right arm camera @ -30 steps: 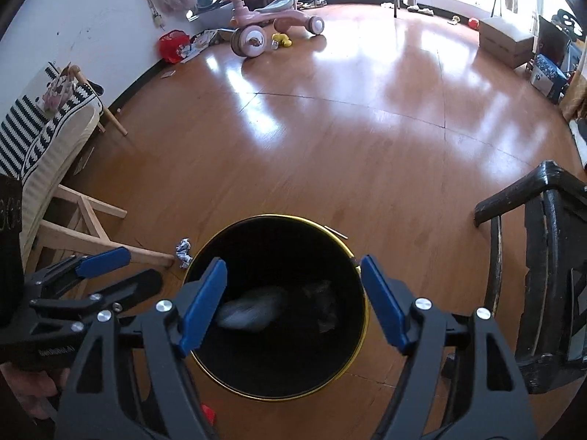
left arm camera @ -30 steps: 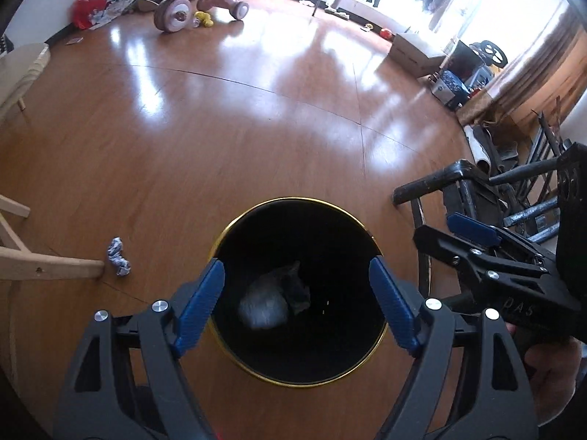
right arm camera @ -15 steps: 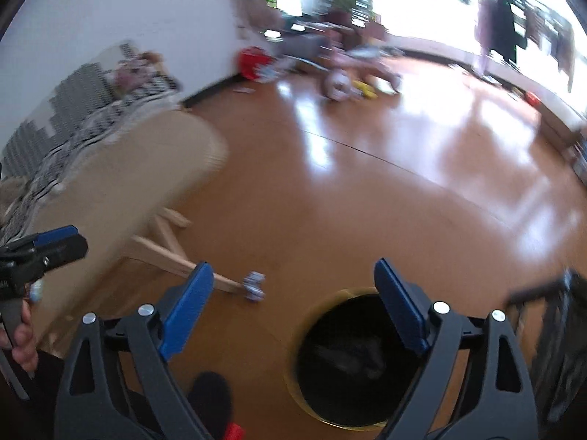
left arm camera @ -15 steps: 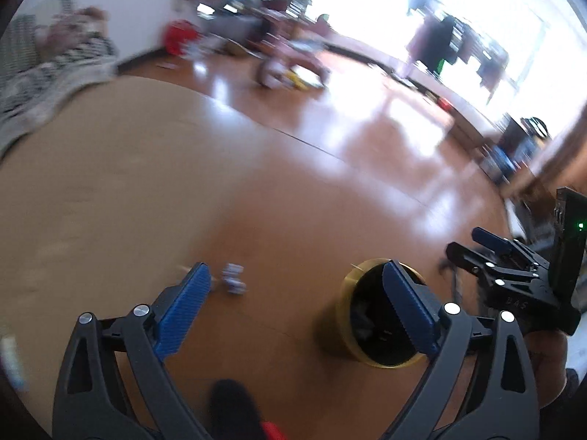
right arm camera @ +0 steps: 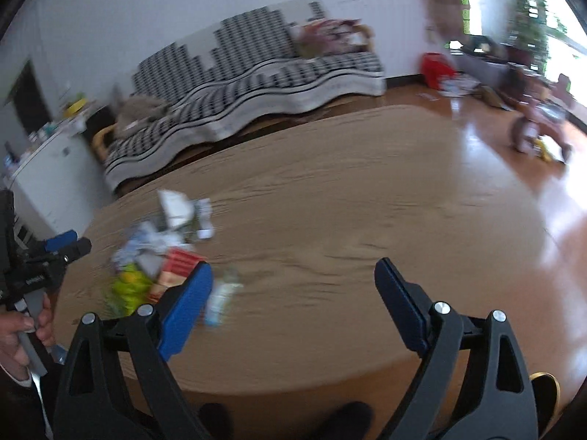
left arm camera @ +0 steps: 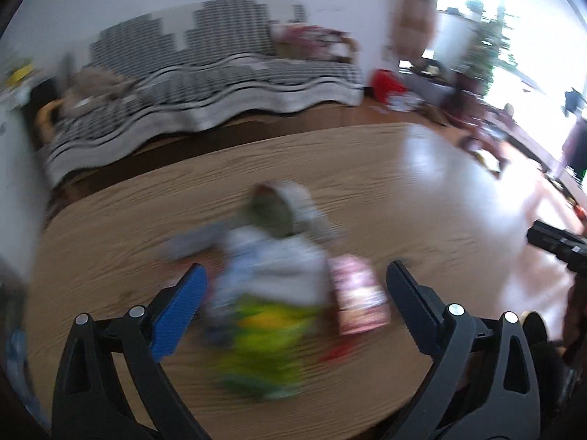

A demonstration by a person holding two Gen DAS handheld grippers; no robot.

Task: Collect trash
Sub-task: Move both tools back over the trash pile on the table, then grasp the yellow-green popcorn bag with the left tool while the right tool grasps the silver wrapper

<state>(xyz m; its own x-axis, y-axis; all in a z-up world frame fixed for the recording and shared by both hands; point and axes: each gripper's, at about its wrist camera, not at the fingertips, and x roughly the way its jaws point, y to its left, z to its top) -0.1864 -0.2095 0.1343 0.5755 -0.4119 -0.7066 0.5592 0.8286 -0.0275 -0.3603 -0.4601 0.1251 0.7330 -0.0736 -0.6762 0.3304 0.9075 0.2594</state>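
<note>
A blurred pile of trash lies on the wooden table [left arm camera: 367,190]: a white crumpled bag [left arm camera: 271,264], a green-yellow wrapper [left arm camera: 264,333] and a pink packet [left arm camera: 359,293]. My left gripper [left arm camera: 295,275] hangs above the pile, its jaws opening, nothing between the pads. In the right wrist view the pile [right arm camera: 161,253] sits left of my right gripper [right arm camera: 293,269], with a small bottle [right arm camera: 220,297] beside its left finger. The right gripper stands open and empty over bare table. The left gripper [right arm camera: 62,245] shows at the left edge, in a hand [right arm camera: 22,326].
A sofa with a striped cover [right arm camera: 256,73] runs behind the table. A white cabinet [right arm camera: 47,161] stands at the far left. A pink ride-on toy [right arm camera: 539,128] and a red bag [right arm camera: 434,66] sit on the floor at right. The bin's gold rim [right arm camera: 546,381] peeks in below right.
Both grippers swung up and away from the black bin on the floor to the table with the trash pile. Both sets of jaws stand wider than before.
</note>
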